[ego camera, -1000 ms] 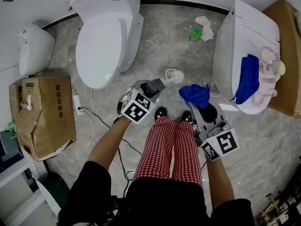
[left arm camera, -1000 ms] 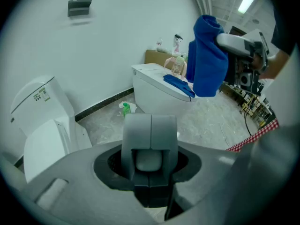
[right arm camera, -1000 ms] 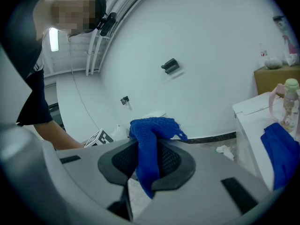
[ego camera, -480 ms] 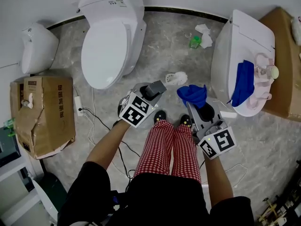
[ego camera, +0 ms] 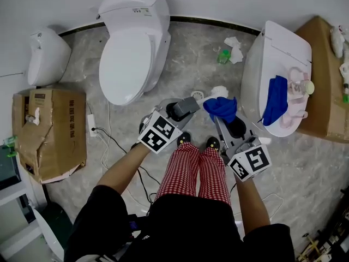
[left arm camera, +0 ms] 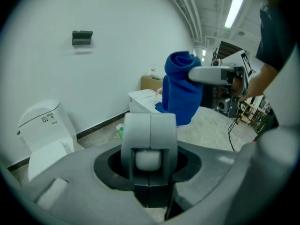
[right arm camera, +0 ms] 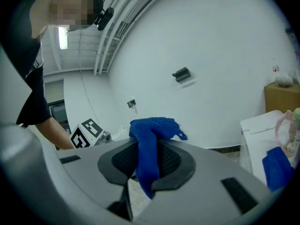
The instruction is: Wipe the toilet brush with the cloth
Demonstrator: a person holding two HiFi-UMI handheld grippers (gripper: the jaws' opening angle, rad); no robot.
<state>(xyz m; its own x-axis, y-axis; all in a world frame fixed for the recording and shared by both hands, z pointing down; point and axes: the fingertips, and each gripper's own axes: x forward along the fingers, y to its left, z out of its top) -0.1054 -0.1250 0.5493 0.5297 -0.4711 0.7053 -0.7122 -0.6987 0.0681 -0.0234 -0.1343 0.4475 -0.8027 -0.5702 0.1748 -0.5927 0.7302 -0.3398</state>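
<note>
My left gripper (ego camera: 184,106) is shut on the toilet brush; its white brush head (ego camera: 218,92) sticks out to the right and reaches the blue cloth (ego camera: 222,108). In the left gripper view the grey jaws (left arm camera: 149,125) close round the white handle (left arm camera: 149,160), with the cloth (left arm camera: 182,95) hanging just beyond. My right gripper (ego camera: 228,115) is shut on that cloth, which bunches above its jaws (right arm camera: 147,149) in the right gripper view and trails down between them (right arm camera: 151,125). Both grippers are held up in front of the person's legs.
A white toilet (ego camera: 131,53) with its lid down stands ahead on the left. A second white fixture (ego camera: 260,72) at right bears another blue cloth (ego camera: 275,100). Cardboard boxes (ego camera: 49,130) (ego camera: 327,75) sit at both sides. A cable (ego camera: 109,132) lies on the floor, and crumpled tissue (ego camera: 234,41) farther off.
Both grippers have risen toward the camera. The brush head has moved right, from a gap beside the cloth to touching it.
</note>
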